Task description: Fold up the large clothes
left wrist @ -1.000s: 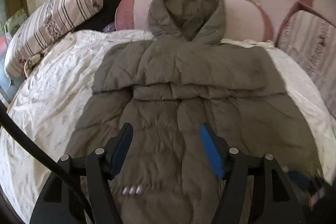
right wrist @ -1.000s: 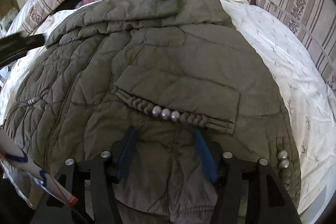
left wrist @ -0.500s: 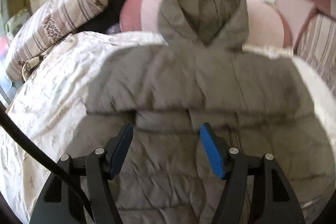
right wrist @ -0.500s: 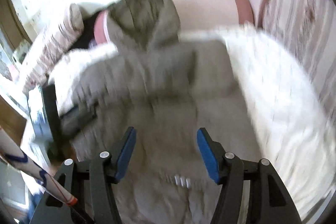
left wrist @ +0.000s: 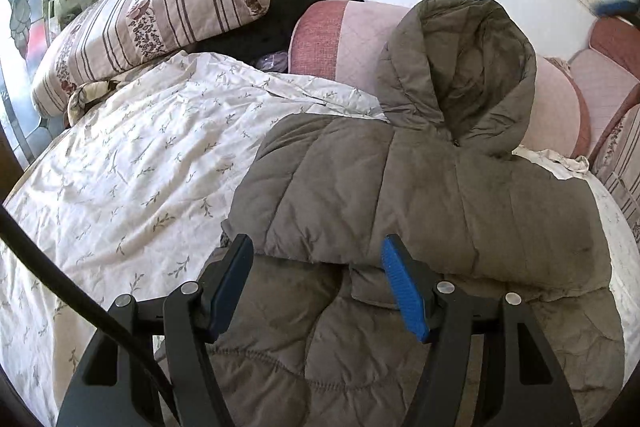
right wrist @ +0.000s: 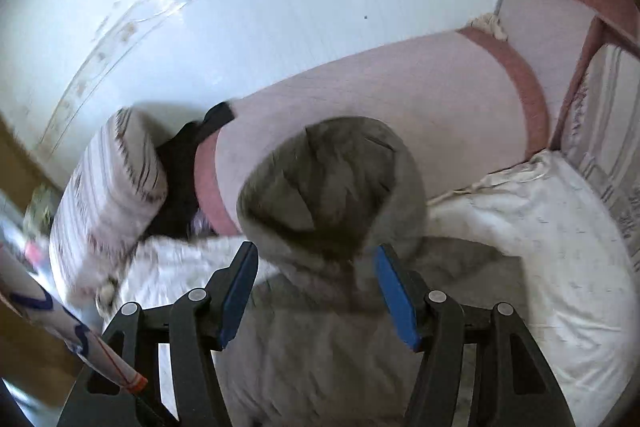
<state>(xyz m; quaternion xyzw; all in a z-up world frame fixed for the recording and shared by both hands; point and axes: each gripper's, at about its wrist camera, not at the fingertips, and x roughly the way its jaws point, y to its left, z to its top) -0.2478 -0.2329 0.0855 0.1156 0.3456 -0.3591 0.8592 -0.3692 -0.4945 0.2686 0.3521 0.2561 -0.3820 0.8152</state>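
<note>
- Left wrist view: a grey-brown puffer coat (left wrist: 420, 195) lies on the bed (left wrist: 132, 179), its hood (left wrist: 460, 67) propped against a pink bolster (left wrist: 344, 43) at the wall.
- An upper layer of the coat lies folded across the chest, its lower edge just ahead of the left gripper (left wrist: 316, 283).
- Jaws of the left gripper are spread, holding nothing, and hover over the coat's lower body.
- Right wrist view is blurred; the right gripper (right wrist: 316, 291) has its jaws spread and empty too, pointing at the hood (right wrist: 332, 187).
- Handling, as a judgement: the coat looks soft, puffy and light for its bulk. It should compress easily yet spring back, so folds may not stay flat.
- The shell looks smooth and may slip; a pinch on a stitched seam, hem or folded edge should hold better than one on a padded panel.
- Best holds now seem to be the hood's rim, or the folded edge near the left jaws.
- A striped pillow (left wrist: 152, 15) and a dark garment (left wrist: 256, 31) lie at the head of the bed, apart from the coat.
- No container is visible.
</note>
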